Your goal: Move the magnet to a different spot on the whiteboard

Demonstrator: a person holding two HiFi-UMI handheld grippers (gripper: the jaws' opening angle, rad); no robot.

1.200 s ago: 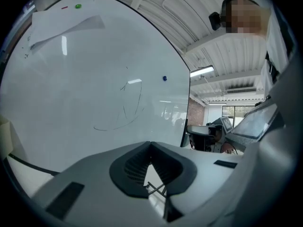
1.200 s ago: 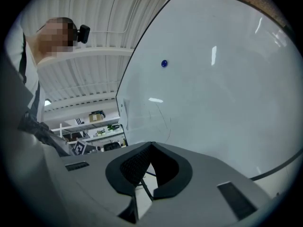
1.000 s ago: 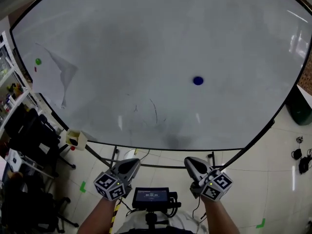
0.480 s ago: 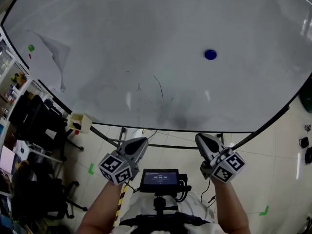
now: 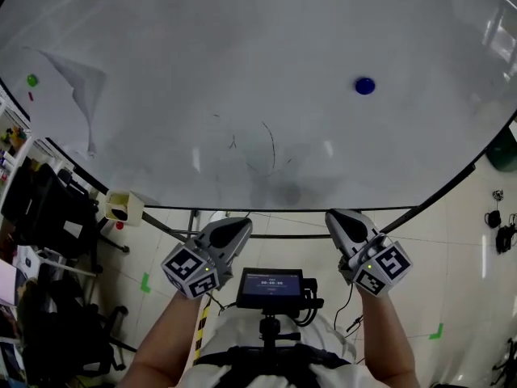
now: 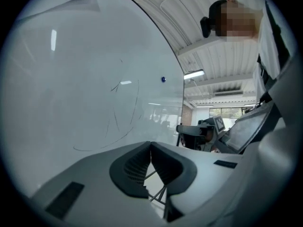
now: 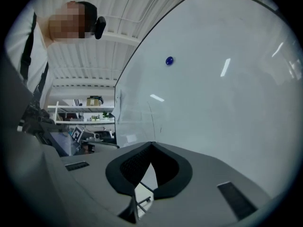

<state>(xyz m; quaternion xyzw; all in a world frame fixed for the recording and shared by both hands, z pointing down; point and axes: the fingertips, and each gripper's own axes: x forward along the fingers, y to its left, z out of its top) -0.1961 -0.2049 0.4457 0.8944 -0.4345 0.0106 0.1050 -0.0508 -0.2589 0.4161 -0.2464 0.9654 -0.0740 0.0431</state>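
Note:
A round blue magnet [image 5: 365, 86] sticks to the large whiteboard [image 5: 242, 55], right of its middle. It also shows small in the left gripper view as the magnet [image 6: 163, 79] and in the right gripper view as the magnet [image 7: 169, 60]. My left gripper [image 5: 239, 229] and right gripper [image 5: 338, 221] are held low in front of the board's bottom edge, well short of the magnet. Both have their tips together with nothing between them: left gripper [image 6: 150, 144], right gripper [image 7: 151, 144].
A sheet of paper [image 5: 60, 95] is pinned by a green magnet [image 5: 32, 80] at the board's left. Faint pen marks [image 5: 262, 148] cross the board's lower middle. A small box [image 5: 123, 207] sits at the lower left corner. A chair [image 5: 48, 217] and clutter stand to the left.
The head view has shifted, so the board fills more of it and the blue magnet sits higher and further right. Both grippers have edged a little closer to the board, still shut.

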